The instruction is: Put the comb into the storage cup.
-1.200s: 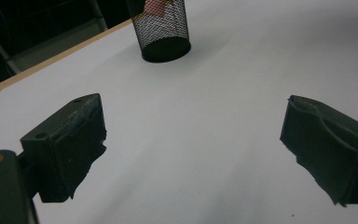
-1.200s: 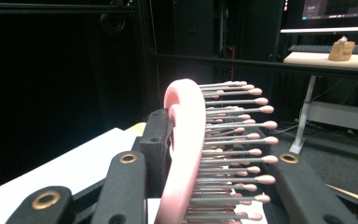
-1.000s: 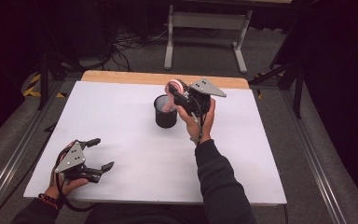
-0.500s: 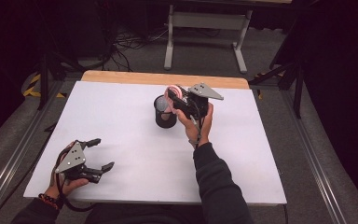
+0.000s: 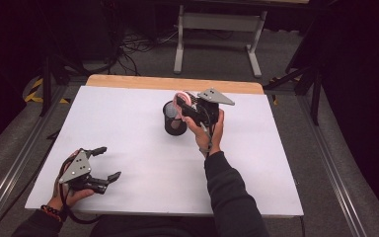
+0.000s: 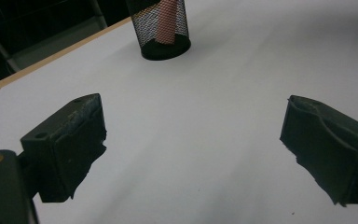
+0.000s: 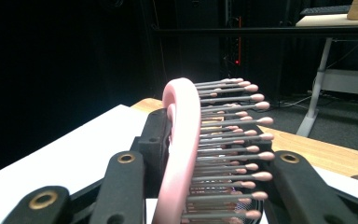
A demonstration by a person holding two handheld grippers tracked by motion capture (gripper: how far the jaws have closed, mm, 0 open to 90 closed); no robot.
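A pink hairbrush with pink-tipped bristles stands head-up over a black mesh cup in the middle of the white table. Its handle shows through the mesh inside the cup. My right gripper is shut on the brush head, with the pads pressing on both sides of it and the bristles pointing to the right in the right gripper view. My left gripper rests at the table's front left, open, with nothing between its jaws.
The white tabletop has a wooden strip along its far edge. Beyond that stand a grey metal stand and cables on the floor. Metal rails run along both sides of the table.
My right gripper with the brush has edged slightly left and down over the cup. The left gripper has not moved.
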